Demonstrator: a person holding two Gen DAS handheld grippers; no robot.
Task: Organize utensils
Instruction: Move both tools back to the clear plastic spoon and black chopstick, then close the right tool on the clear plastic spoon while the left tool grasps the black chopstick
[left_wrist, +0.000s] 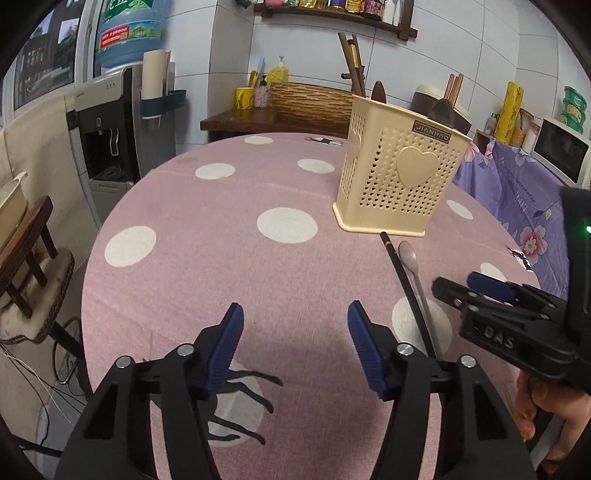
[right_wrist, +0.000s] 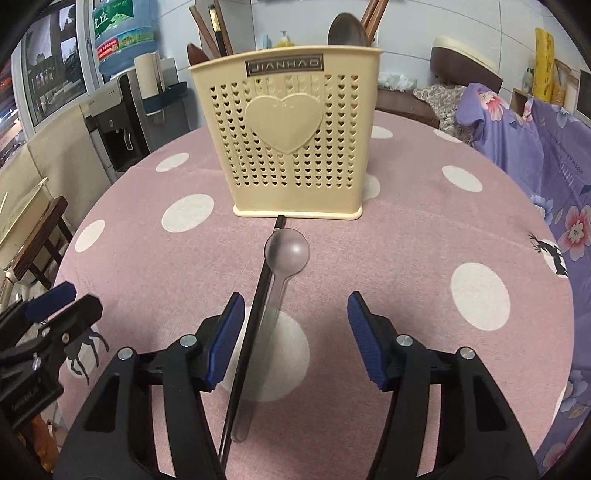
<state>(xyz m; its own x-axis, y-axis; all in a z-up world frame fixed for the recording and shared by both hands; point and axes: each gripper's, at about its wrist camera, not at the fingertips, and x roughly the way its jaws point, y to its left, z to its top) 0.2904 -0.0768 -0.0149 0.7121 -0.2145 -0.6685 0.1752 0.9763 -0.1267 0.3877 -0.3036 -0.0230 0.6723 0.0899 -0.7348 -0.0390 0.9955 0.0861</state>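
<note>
A cream perforated utensil holder (right_wrist: 295, 144) with a heart on its front stands on the pink dotted tablecloth (right_wrist: 406, 229); wooden utensils stick out of it. In front of it lie a clear plastic spoon (right_wrist: 286, 254) and a black chopstick (right_wrist: 255, 317), side by side. My right gripper (right_wrist: 295, 332) hovers over them, open, with their handles between its fingers but not touched. The left gripper (left_wrist: 295, 343) is open over bare cloth, left of the spoon (left_wrist: 415, 269) and chopstick (left_wrist: 402, 284). The holder (left_wrist: 399, 177) stands ahead to its right. The right gripper (left_wrist: 480, 291) shows at the right edge.
Behind the round table are a water dispenser (left_wrist: 110, 122), a wooden counter (left_wrist: 258, 118) with bottles and a yellow cup, and a microwave (left_wrist: 561, 147). A purple floral cloth (right_wrist: 546, 147) drapes to the right. A wooden stool (left_wrist: 26, 251) stands to the left.
</note>
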